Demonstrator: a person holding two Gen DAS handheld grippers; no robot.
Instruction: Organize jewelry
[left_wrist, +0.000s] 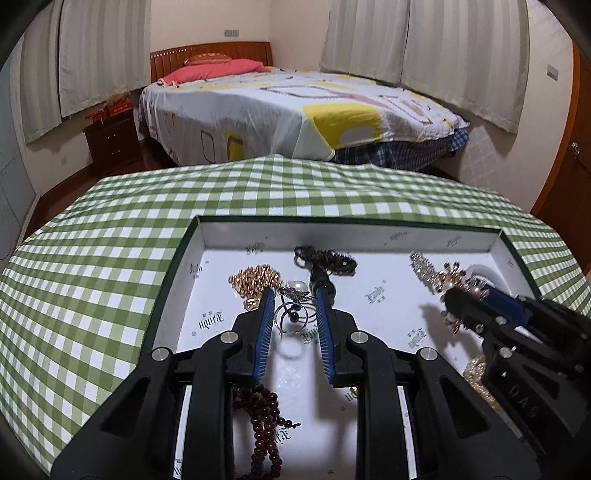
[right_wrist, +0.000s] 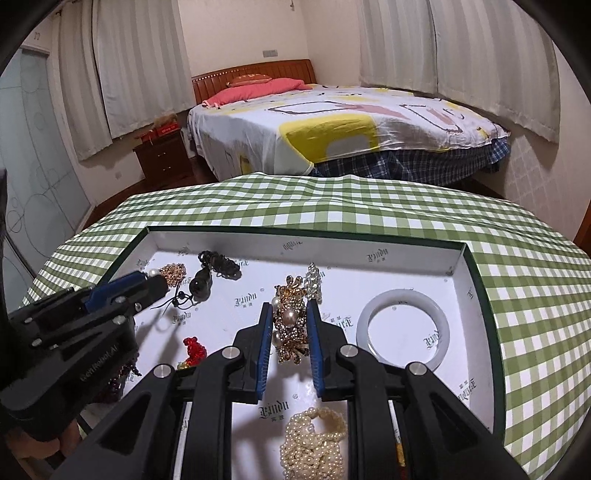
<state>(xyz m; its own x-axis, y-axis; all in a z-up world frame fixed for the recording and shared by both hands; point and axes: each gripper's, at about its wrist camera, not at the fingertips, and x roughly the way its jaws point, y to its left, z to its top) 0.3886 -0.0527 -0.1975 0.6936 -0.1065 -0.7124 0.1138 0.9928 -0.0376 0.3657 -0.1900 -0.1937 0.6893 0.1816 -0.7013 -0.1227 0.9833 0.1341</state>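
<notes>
A shallow white box (left_wrist: 347, 230) (right_wrist: 303, 243) on a green checked tablecloth holds jewelry. My left gripper (left_wrist: 294, 293) is open, its fingers either side of a silver ring earring with a pearl (left_wrist: 293, 314); a gold chain (left_wrist: 255, 278) lies left of it and a dark cord pendant (left_wrist: 325, 260) beyond. My right gripper (right_wrist: 290, 306) is shut on a gold and pearl brooch (right_wrist: 290, 321), which it holds just above the box floor. A crystal brooch (right_wrist: 314, 280) lies just beyond. The right gripper also shows in the left wrist view (left_wrist: 465, 291).
A white jade bangle (right_wrist: 402, 332) lies in the box at right. A pearl bracelet (right_wrist: 314, 439), a red charm (right_wrist: 194, 349) and dark red beads (left_wrist: 264, 417) lie in the near part. A bed (left_wrist: 295, 110) stands beyond the table.
</notes>
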